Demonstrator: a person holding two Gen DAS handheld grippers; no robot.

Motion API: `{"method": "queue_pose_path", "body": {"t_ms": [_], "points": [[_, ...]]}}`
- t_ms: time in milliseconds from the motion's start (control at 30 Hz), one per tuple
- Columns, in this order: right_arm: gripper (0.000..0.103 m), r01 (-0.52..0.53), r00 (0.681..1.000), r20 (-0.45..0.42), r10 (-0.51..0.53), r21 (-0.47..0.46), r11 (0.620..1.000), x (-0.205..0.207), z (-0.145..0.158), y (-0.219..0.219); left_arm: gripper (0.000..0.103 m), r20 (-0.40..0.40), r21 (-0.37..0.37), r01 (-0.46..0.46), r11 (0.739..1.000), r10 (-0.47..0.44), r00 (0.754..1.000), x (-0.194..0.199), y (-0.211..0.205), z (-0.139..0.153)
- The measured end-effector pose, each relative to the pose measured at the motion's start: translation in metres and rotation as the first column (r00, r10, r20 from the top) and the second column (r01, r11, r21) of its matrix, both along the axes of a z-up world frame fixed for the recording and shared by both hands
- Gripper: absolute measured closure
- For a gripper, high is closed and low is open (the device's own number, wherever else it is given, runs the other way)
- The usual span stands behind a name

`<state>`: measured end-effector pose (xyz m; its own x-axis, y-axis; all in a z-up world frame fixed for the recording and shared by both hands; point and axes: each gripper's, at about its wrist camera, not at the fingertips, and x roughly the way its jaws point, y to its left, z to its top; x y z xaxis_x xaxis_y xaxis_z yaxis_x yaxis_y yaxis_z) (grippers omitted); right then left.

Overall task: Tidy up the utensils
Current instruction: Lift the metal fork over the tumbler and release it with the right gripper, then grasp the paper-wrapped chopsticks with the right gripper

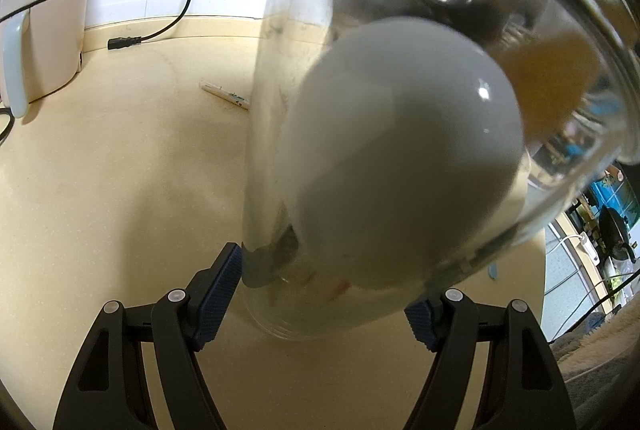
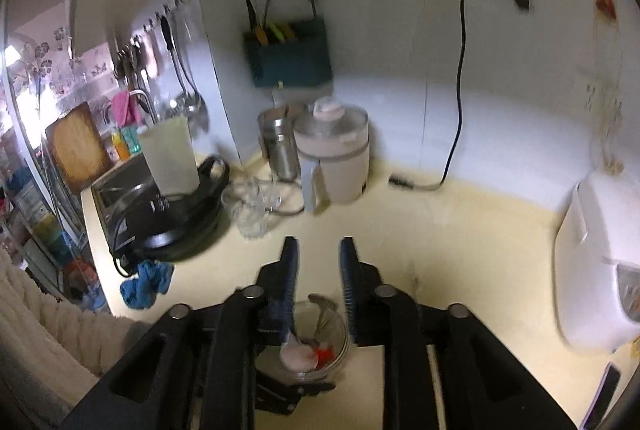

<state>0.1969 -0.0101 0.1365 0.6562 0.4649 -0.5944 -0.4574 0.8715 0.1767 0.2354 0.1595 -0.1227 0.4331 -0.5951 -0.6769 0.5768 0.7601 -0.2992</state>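
We find the left gripper clamped on a clear glass jar, its blue-padded fingers pressing the jar's base from both sides. The jar stands tilted toward the camera, just above the cream worktop. Inside it we note a pale spoon with its bowl filling much of the view, and an orange-tipped utensil beside it near the rim.

In the right wrist view the right gripper hangs above the same jar, its fingers parted with nothing between them. The spoon and a red piece lie in the jar below.

Further out on the worktop we record a pair of chopsticks lying flat beyond the jar, well apart from it. Behind them rests a black plug on its cord. At the back wall stands a cream cooker with a pale handle. The right wrist view is blurred; a green utensil rack hangs on the wall above the cooker.
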Motion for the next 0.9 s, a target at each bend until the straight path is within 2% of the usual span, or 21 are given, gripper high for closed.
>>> {"method": "queue_pose_path", "body": {"t_ms": [133, 200, 267, 333, 433, 533, 633, 700, 767, 800, 867, 900], "points": [[0.064, 0.083, 0.996, -0.027, -0.082, 0.057, 0.995, 0.015, -0.007, -0.03, 0.025, -0.001, 0.0, 0.001, 1.0, -0.001, 1.0, 0.0, 0.0, 0.0], [0.062, 0.149, 0.984, -0.107, -0.143, 0.046, 0.988, 0.035, -0.028, -0.053, 0.025, -0.002, 0.0, 0.0, 1.0, 0.0, 1.0, 0.0, -0.001, 0.0], [0.062, 0.209, 0.958, -0.204, -0.202, 0.012, 0.978, 0.058, -0.06, -0.074, 0.025, -0.002, 0.0, 0.0, 1.0, 0.0, 1.0, 0.0, -0.001, 0.0], [0.062, 0.22, 0.933, -0.289, -0.215, -0.016, 0.975, 0.078, -0.096, -0.088, 0.025, -0.002, -0.001, 0.0, 1.0, 0.0, 1.0, 0.0, -0.001, 0.0], [0.062, 0.186, 0.886, -0.409, -0.218, -0.118, 0.976, 0.104, -0.161, -0.094, 0.025, -0.003, -0.002, 0.0, 1.0, 0.0, 1.0, 0.0, -0.001, 0.0], [0.062, 0.143, 0.84, -0.501, -0.207, -0.163, 0.976, 0.11, -0.213, -0.091, 0.025, -0.002, 0.001, -0.003, 1.0, 0.003, 1.0, 0.0, -0.001, 0.0], [0.063, 0.088, 0.842, -0.509, -0.18, -0.201, 0.976, 0.103, -0.234, -0.08, 0.025, -0.007, -0.004, -0.005, 1.0, 0.005, 1.0, 0.001, -0.001, -0.001], [0.065, 0.065, 0.85, -0.491, -0.191, -0.262, 0.963, 0.099, -0.243, -0.073, 0.025, -0.009, -0.009, -0.008, 1.0, 0.008, 1.0, 0.002, -0.001, -0.001], [0.075, 0.054, 0.865, -0.45, -0.223, -0.357, 0.932, 0.096, -0.251, -0.064, 0.025, -0.011, -0.009, -0.009, 1.0, 0.009, 1.0, 0.003, -0.001, -0.001], [0.075, 0.055, 0.882, -0.418, -0.22, -0.371, 0.927, 0.094, -0.251, -0.062, 0.025, -0.011, -0.009, -0.009, 1.0, 0.008, 1.0, 0.003, -0.001, -0.001], [0.09, 0.045, 0.896, -0.396, -0.199, -0.366, 0.93, 0.091, -0.253, -0.059, 0.025, -0.012, -0.009, -0.008, 1.0, 0.008, 1.0, 0.003, -0.001, -0.002], [0.091, 0.046, 0.899, -0.393, -0.196, -0.359, 0.932, 0.09, -0.253, -0.059, 0.025, -0.013, -0.01, -0.008, 1.0, 0.008, 1.0, 0.003, -0.001, -0.002]]}}
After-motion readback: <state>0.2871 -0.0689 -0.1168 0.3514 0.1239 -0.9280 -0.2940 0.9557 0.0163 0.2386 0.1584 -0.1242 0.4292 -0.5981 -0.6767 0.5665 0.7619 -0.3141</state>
